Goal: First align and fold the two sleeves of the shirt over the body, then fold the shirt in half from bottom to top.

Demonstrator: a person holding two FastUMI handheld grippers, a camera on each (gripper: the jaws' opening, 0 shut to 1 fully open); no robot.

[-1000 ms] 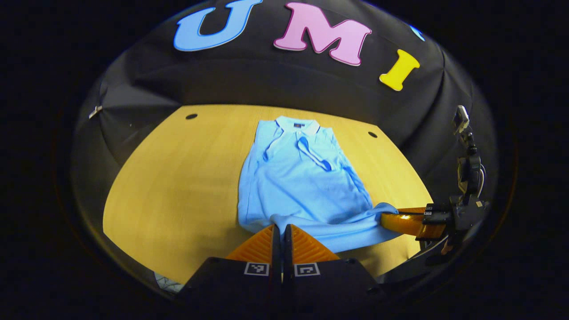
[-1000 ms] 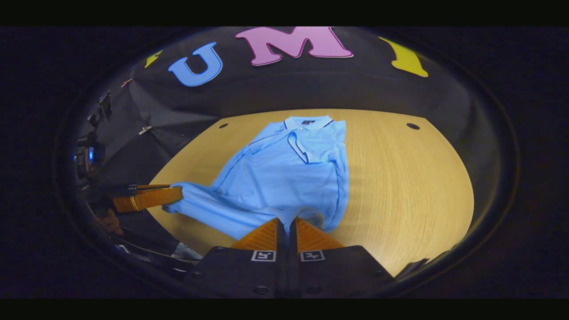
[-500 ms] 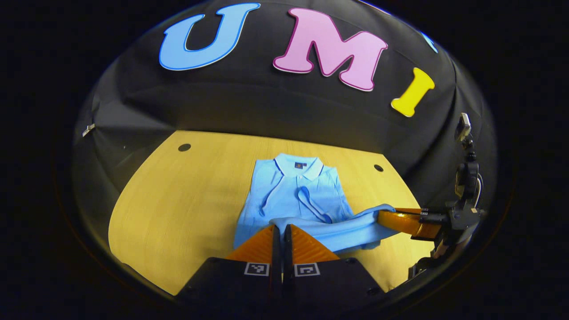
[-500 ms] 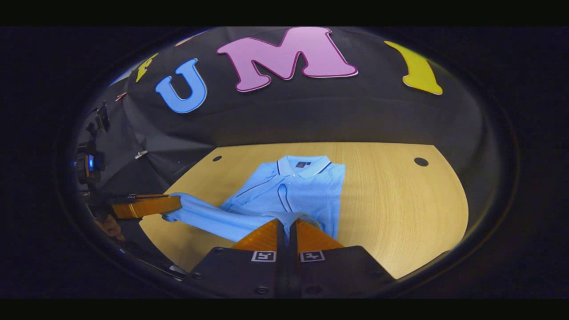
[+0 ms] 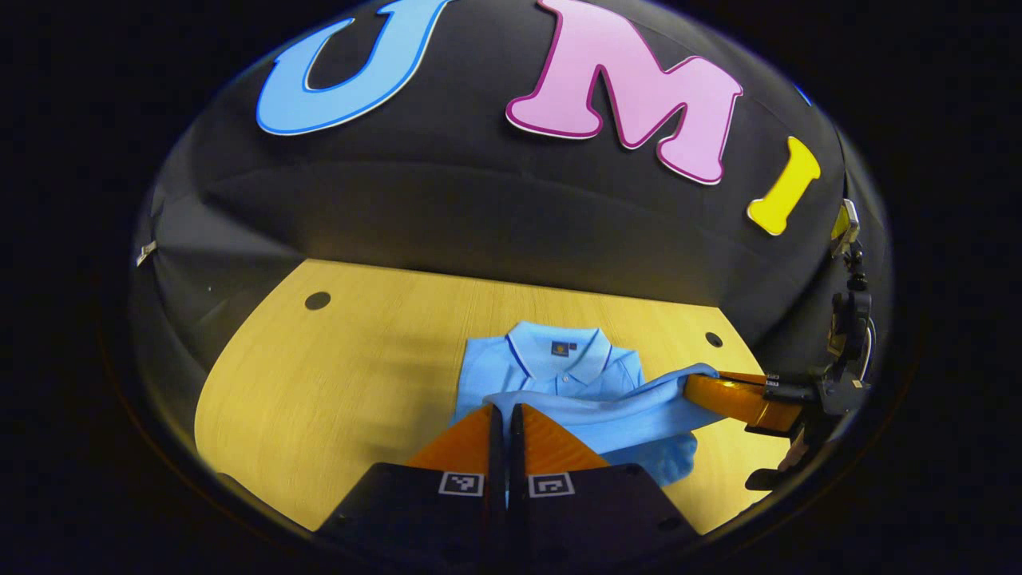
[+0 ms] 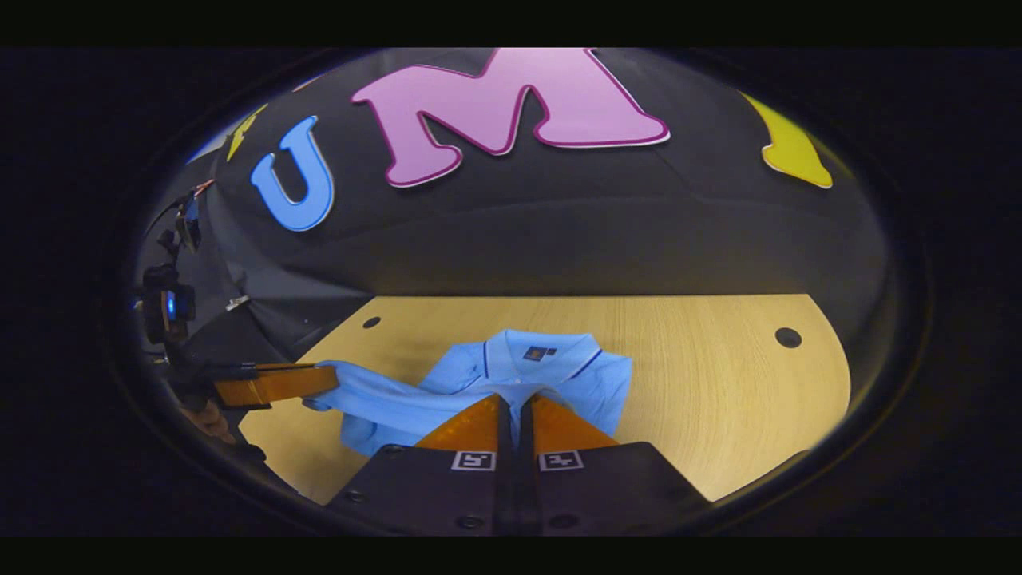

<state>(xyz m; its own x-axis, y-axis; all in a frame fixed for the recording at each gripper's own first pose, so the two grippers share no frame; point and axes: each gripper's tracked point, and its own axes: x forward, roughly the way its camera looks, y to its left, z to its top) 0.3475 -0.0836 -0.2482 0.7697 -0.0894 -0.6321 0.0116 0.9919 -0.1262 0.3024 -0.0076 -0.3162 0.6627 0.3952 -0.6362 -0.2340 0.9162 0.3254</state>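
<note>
Polo shirt point(image 5: 559, 375), light blue with a dark-trimmed collar, lying near the middle of a pale wooden table point(image 5: 335, 375), collar toward the black cloth wall. Sleeves apparently already folded in: outline narrow and straight-sided below the collar, no sleeve sticking out to either side, so first stage judged done. Second stage, the bottom-to-top fold, judged well under way but unfinished: hem point(image 5: 607, 407) raised off the table and stretched as a taut band between the two grippers, hanging over the lower body of the shirt and short of the collar; remaining work judged to be carrying the hem on to the shoulders, laying it flat and letting go. Left gripper point(image 5: 505, 419), low at the bottom of the left gripper view, fingers clenched together on the hem's left corner, blue cloth emerging right at their tips. Right gripper point(image 6: 515, 407), likewise low in the right gripper view, fingers pressed tight on the hem's right corner. In the left gripper view, right gripper point(image 5: 703, 389) also seen farther off at the right, pointing inward with cloth at its tip. In the right gripper view, left gripper point(image 6: 323, 375) seen at the left, roughly level, cloth at its tip, part of a hand point(image 6: 209, 417) below it. Both grippers at about the same height, pointing forward toward the collar.
</note>
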